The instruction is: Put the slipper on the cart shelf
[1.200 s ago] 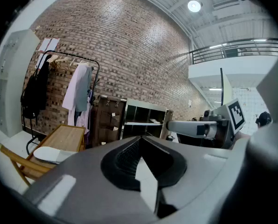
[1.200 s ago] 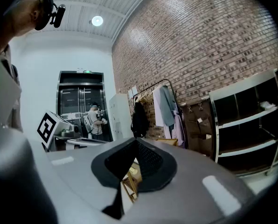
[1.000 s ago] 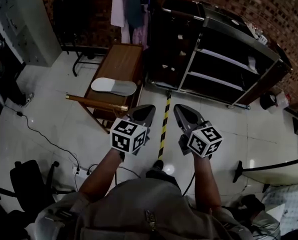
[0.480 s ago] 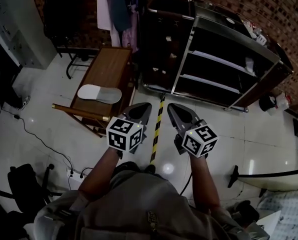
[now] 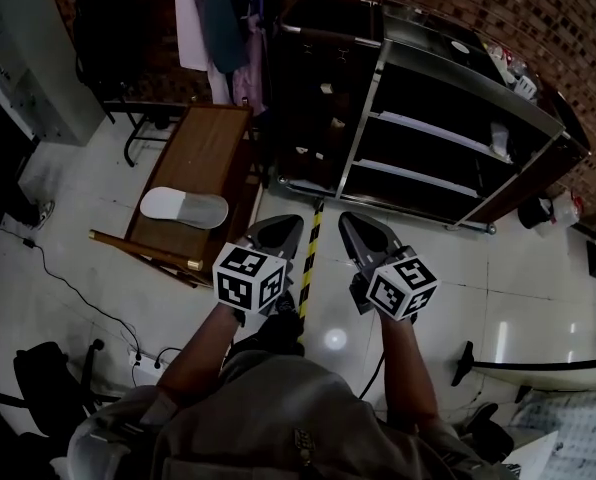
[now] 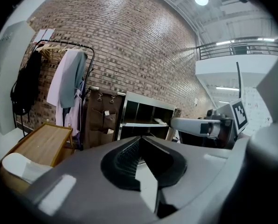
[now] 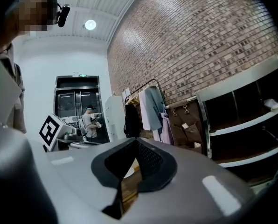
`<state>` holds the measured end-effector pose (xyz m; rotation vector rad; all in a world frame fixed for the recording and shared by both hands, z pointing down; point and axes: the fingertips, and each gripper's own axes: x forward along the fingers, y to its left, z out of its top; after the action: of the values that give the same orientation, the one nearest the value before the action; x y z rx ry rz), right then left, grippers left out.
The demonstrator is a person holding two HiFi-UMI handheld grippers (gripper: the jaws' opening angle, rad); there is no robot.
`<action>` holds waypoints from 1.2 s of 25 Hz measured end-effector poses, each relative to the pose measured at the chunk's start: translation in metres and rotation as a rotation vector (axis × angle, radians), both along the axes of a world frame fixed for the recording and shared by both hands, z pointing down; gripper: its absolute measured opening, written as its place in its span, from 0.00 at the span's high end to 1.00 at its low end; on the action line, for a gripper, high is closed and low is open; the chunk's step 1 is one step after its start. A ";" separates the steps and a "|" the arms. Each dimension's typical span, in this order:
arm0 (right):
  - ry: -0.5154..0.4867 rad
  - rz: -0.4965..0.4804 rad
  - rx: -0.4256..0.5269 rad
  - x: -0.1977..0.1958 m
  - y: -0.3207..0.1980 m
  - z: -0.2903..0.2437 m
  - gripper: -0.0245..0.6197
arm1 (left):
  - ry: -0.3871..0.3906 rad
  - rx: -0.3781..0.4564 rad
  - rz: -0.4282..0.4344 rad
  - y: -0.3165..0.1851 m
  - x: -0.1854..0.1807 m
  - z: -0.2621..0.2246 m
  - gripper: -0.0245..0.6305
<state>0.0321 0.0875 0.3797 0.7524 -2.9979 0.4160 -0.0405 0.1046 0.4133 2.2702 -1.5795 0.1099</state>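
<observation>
Left gripper and right gripper, both pressed together and empty, hover just off the table. Slipper lies on the table's near end. Cart, right of the table, is dark, its shelf contents hard to make out.

Slipper on table; table left of cart shelf.

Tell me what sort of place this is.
Probably a large indoor hall staged as a home corner: a brick wall, a rack of hanging garments, and a metal cart shelf on a tiled floor.
</observation>
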 end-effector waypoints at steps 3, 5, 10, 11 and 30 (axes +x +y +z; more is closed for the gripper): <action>0.005 -0.012 -0.007 -0.007 -0.029 0.003 0.96 | 0.013 -0.004 -0.012 -0.029 -0.006 0.005 0.95; 0.015 -0.032 -0.007 -0.014 -0.049 0.005 0.96 | 0.023 -0.006 -0.026 -0.051 -0.011 0.007 0.95; 0.030 -0.086 0.000 -0.041 -0.105 -0.001 0.96 | 0.045 -0.007 -0.060 -0.105 -0.032 0.007 0.95; 0.031 -0.100 0.004 -0.049 -0.115 -0.003 0.96 | 0.047 -0.008 -0.070 -0.114 -0.039 0.008 0.95; 0.052 -0.584 0.039 -0.244 -0.181 0.001 0.96 | 0.081 -0.040 -0.571 -0.143 -0.206 0.028 0.95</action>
<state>-0.2124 -0.0939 0.3802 -0.1275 -2.9850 0.2998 -0.2461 -0.0389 0.4411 1.6876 -2.0832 -0.0986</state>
